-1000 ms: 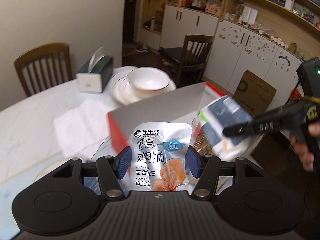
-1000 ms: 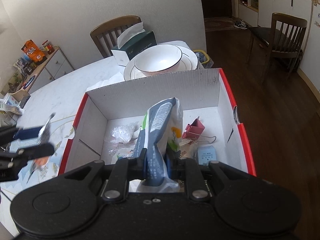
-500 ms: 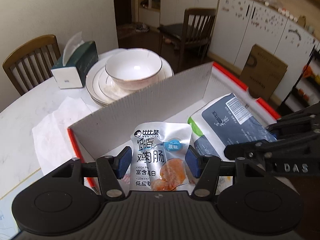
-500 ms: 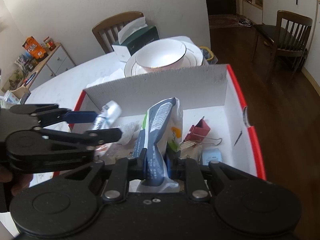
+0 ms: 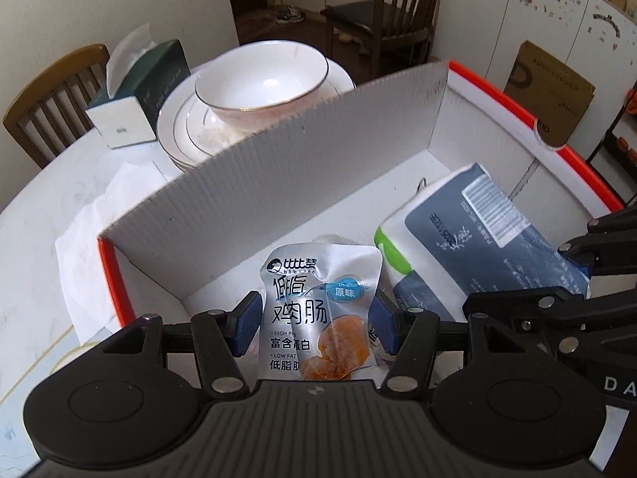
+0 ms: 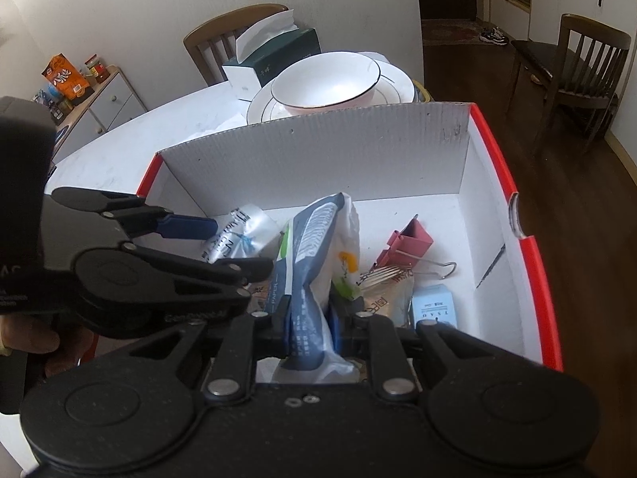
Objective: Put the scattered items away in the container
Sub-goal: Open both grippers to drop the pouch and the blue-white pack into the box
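One box holds one tissue pack, one silver sachet, one pink binder clip; upper frame: one bowl, two chairs.

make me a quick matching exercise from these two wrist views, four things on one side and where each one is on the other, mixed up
Things:
1. silver snack pouch
2. tissue pack
3. pink binder clip
4. white bowl

Places:
A. on the stacked plates behind the box
B. between the left gripper pads
C. lying loose on the box floor
D. clamped in the right gripper

Pairs: 1-B, 2-D, 3-C, 4-A
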`<state>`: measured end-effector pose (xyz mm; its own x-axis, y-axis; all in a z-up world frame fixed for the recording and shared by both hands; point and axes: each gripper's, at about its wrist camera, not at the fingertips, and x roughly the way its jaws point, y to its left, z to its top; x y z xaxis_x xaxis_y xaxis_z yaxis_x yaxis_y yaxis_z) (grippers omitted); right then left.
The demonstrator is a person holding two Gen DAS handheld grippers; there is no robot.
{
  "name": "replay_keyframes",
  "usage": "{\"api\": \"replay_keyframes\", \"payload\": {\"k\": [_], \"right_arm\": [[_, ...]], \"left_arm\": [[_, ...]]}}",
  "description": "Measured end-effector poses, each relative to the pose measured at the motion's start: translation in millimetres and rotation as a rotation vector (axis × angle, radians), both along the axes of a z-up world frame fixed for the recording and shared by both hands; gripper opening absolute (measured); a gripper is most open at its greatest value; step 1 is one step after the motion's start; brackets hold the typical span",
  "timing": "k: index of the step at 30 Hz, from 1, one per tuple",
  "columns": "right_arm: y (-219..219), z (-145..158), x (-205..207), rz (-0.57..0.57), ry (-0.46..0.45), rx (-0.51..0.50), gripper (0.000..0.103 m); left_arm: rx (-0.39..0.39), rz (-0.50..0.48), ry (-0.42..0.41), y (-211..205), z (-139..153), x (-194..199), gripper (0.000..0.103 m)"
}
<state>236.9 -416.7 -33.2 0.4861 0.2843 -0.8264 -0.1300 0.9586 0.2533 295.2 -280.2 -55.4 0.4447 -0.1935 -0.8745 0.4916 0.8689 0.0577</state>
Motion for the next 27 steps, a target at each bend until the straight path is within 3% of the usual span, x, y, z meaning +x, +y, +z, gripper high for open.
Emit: {"api": "replay_keyframes", "payload": {"k": [12,21,23,25,27], "right_arm": [[-7,1,2,-0.010,0.012,0.020,0.029],[-14,7,-1,-0.016,-0.006,0.020,0.053],[-16,10,-2,-0.017,-0.013,0.020,0.057],[-17,13,-4,-0.014,-0.019,0.021,0.059],[-18,16,-6,-0.013,-0.026,0.022,0.061]], "left_arm": [[-0.010,0.018,0.011,0,-2,-1,0.059],[-0.050,0.025,-0.004,3,6,-9,0.059],[-0.058,0.028,-0.014,5,9,-12,0.063],[-0.063,0.038,-0.029,6,13,-15,0.074],[-0.077,0.045,-0.035,9,17,-17,0.074]]}}
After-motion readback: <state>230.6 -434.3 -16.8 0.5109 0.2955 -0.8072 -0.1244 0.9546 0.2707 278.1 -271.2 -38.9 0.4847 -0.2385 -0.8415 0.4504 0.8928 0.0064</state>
